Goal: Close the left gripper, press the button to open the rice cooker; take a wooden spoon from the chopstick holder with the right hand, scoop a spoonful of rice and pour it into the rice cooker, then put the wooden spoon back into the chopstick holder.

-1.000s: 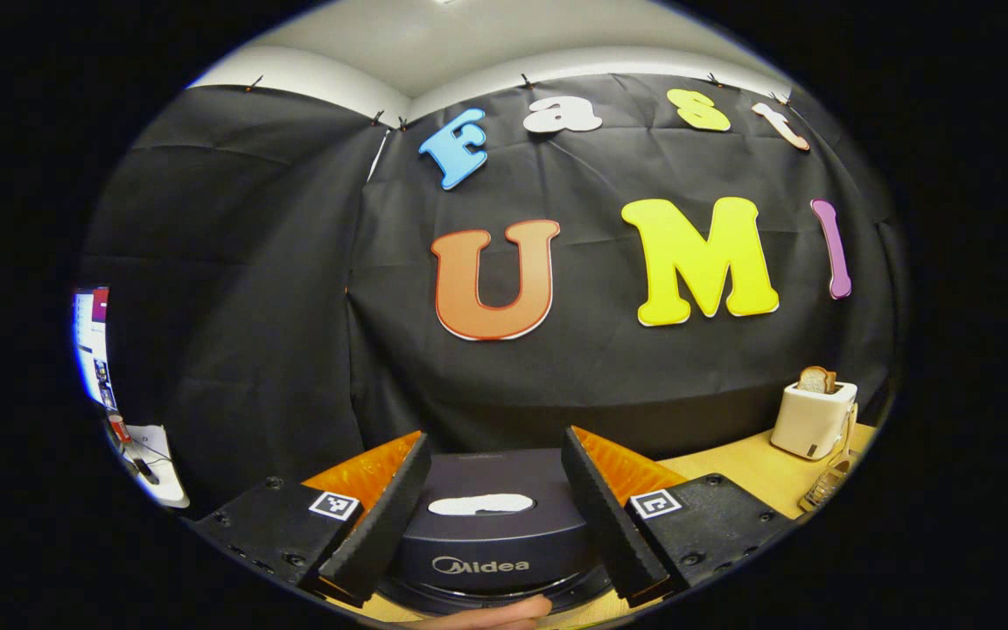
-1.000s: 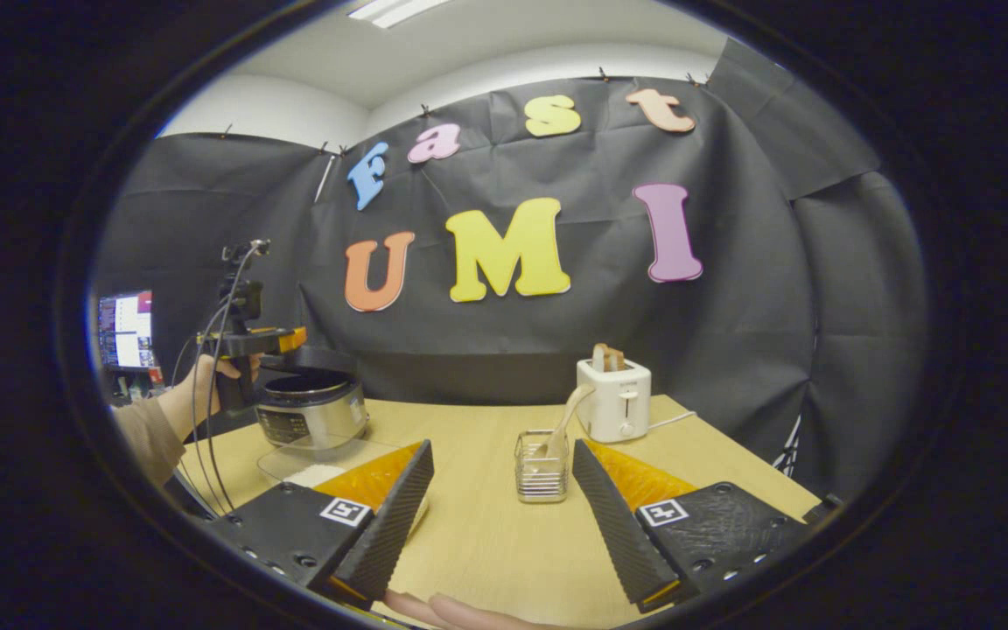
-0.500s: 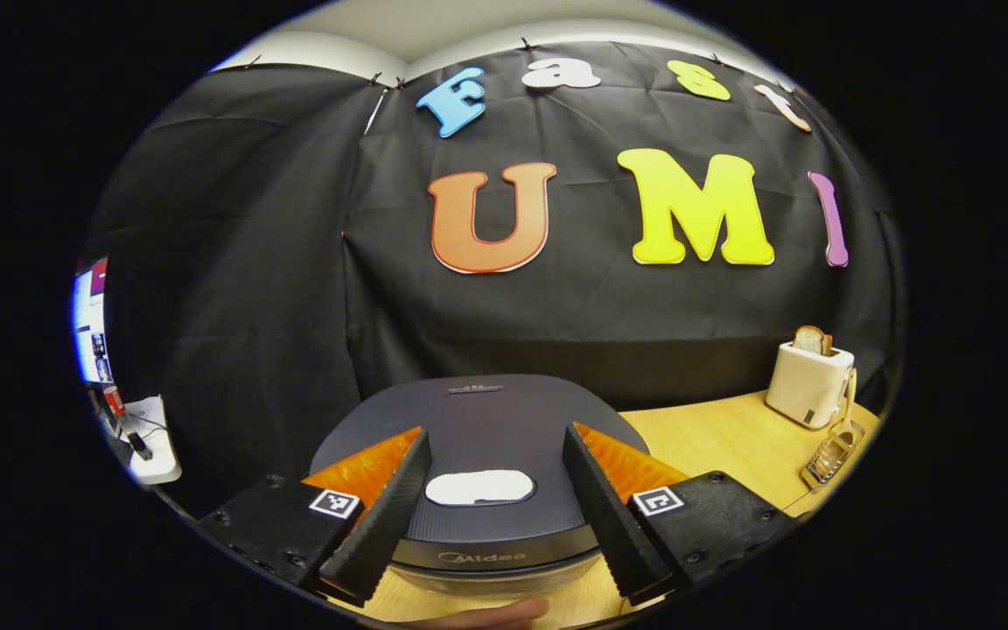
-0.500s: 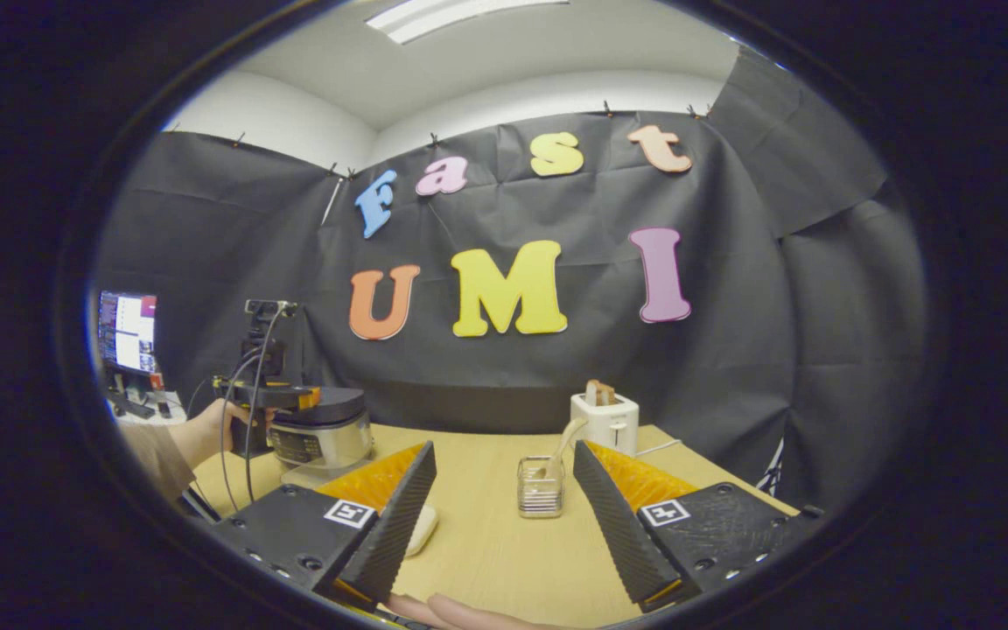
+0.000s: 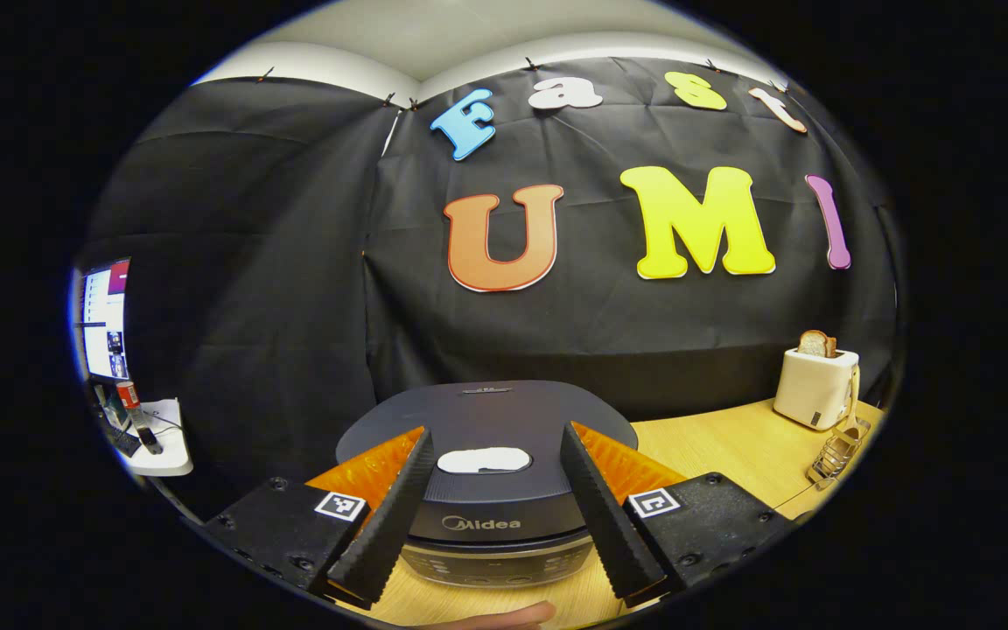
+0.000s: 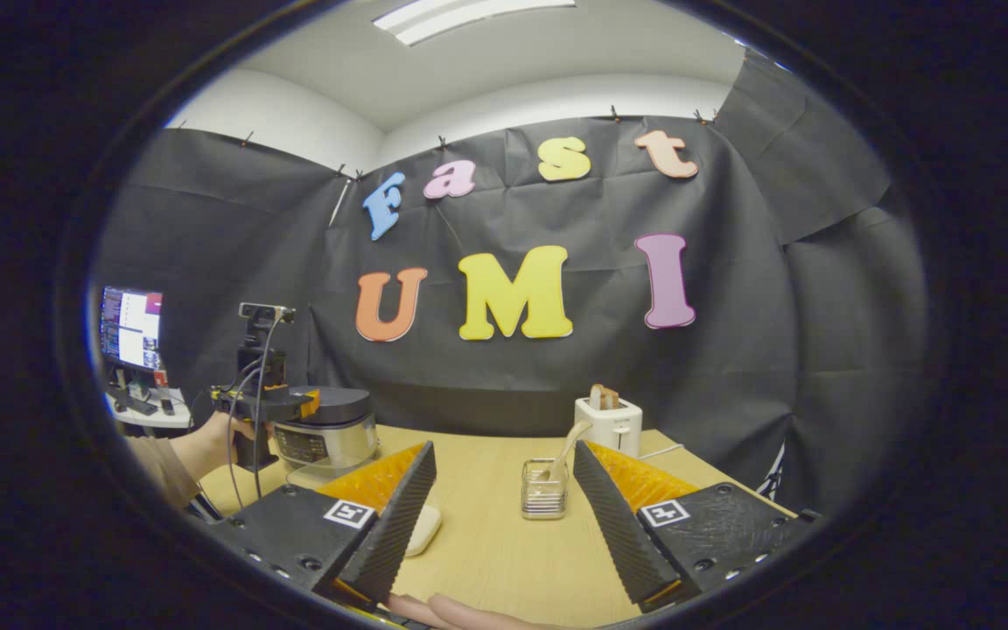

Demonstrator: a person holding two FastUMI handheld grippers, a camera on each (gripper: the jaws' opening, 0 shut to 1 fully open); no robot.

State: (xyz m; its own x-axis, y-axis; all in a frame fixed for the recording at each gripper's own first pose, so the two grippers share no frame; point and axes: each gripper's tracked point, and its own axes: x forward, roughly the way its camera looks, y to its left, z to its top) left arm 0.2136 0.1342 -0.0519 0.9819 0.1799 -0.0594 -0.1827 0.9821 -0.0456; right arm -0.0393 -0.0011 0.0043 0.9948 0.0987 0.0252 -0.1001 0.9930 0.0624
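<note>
Left gripper up close: two wedge-shaped fingers with ribbed inner faces, black textured housings behind them dotted with screws, a small square black-and-white marker on each. The right gripper carries the same ribbing, screws and markers. Across the booth, black cables loop down from a camera mast, and the person's hand comes out of a tan sleeve.

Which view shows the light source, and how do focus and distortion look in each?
Right gripper view: ceiling light glows at top, wooden table evenly lit, image sharp. Left gripper view: sharp on the rice cooker, no glare; fisheye bends the table edge and wall in both.
</note>
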